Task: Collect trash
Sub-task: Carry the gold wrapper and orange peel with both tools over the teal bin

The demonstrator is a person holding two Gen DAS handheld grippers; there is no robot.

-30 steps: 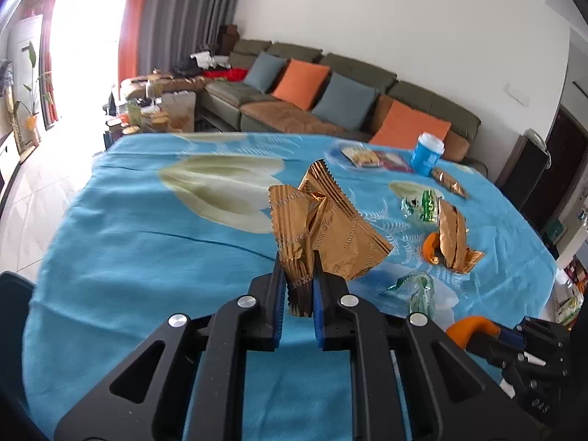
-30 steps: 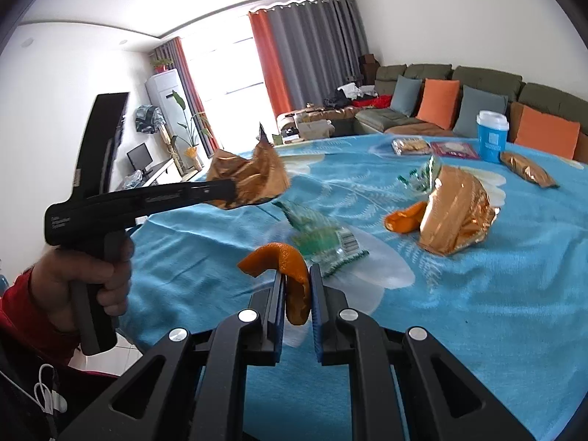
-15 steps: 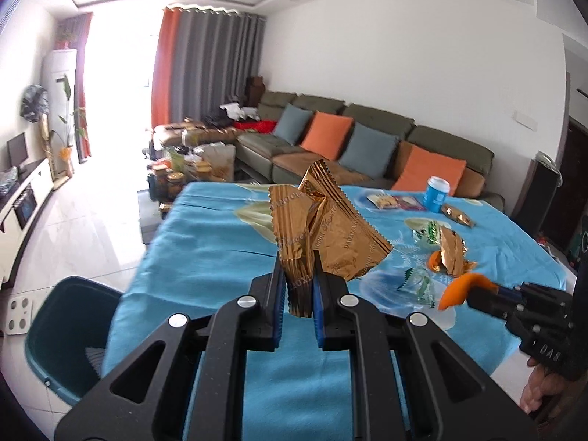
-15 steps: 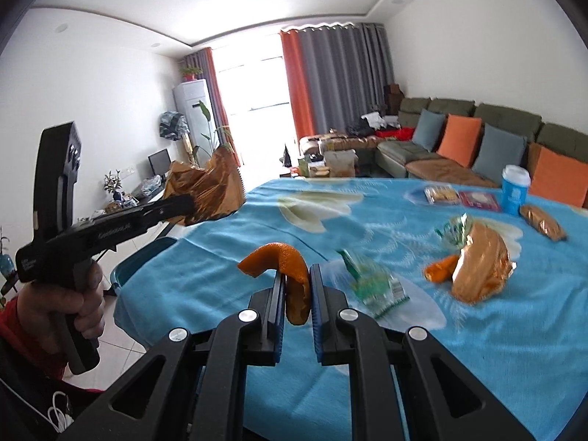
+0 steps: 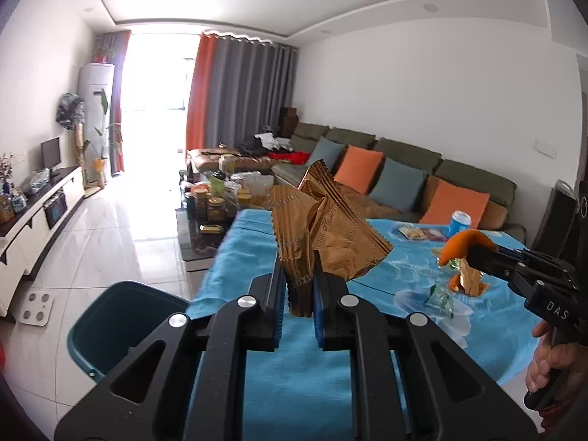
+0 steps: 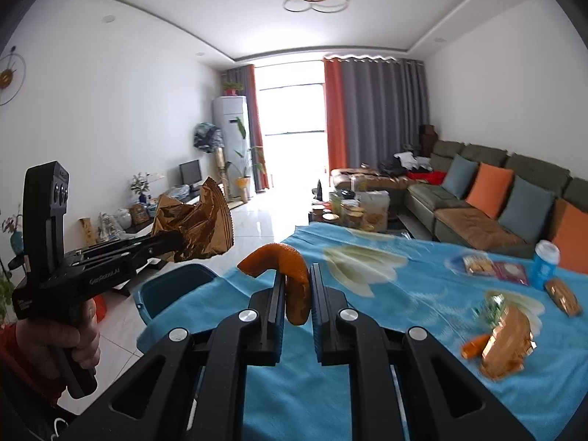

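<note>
Both grabs are done: the left gripper [image 5: 297,286] is clamped on a crinkled gold foil wrapper [image 5: 323,231] and the right gripper [image 6: 297,294] on a curled orange peel [image 6: 290,279], with the dark teal plastic bin [image 5: 121,319] on the floor below and left, and more wrappers [image 6: 509,341] left on the blue-clothed tabletop [image 6: 404,330] ahead to the right.

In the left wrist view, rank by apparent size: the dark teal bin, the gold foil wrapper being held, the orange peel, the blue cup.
1. Dark teal plastic bin, only slightly ahead of
2. crinkled gold foil wrapper, which looks big mainly because it is nearest the camera
3. Curled orange peel
4. Blue cup
</note>
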